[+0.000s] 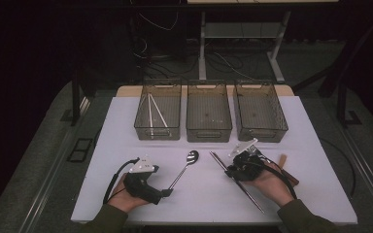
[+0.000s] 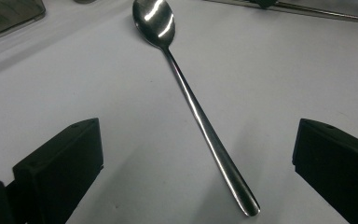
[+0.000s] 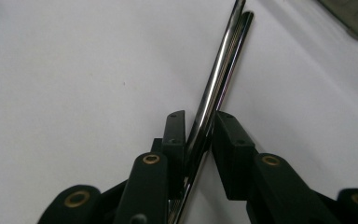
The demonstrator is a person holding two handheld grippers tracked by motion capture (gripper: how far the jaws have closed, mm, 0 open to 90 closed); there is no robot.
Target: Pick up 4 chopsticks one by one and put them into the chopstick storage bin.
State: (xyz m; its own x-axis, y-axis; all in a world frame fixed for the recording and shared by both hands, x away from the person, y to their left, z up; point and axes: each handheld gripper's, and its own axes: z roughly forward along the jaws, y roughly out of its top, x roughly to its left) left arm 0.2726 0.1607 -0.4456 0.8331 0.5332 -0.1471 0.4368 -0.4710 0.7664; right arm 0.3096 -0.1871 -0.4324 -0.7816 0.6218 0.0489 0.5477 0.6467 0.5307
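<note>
Steel chopsticks (image 3: pixel 214 88) are pinched, apparently firmly, between the right gripper's (image 3: pixel 199 130) nearly closed jaws; the spoon (image 2: pixel 193 102) lies untouched between the left gripper's (image 2: pixel 193 163) wide-open jaws.

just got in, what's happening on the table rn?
A person is sorting cutlery at a white table with three wire baskets along its far side. The right gripper has its jaws closed on a pair of metal chopsticks lying on the table. The left gripper sits open with the spoon handle between its jaws, not yet gripped. The left basket already holds white utensils; a brown-handled piece lies by the right hand.
</note>
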